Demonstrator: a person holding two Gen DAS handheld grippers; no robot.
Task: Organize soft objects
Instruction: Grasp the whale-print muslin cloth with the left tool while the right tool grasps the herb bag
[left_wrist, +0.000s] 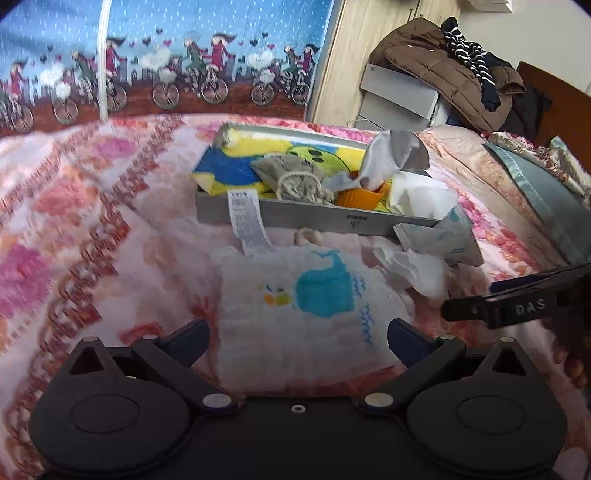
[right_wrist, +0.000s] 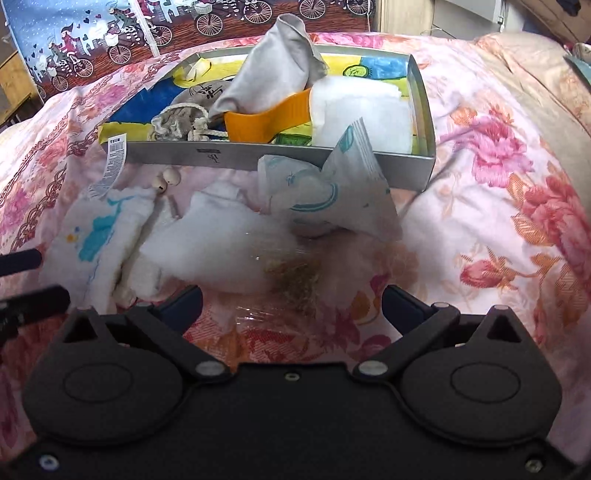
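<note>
A grey metal tray lies on the flowered bedspread, holding a yellow-blue cloth, a grey drawstring pouch, a grey cloth, an orange piece and white wadding. In front of it lie a white towel with a blue whale, a white soft pack and a white-teal packet. My left gripper is open just above the whale towel. My right gripper is open over the white pack.
A bicycle-print curtain hangs behind the bed. A brown jacket lies on grey boxes at the back right. A folded blue-grey blanket is at the right. A paper label hangs over the tray's front wall.
</note>
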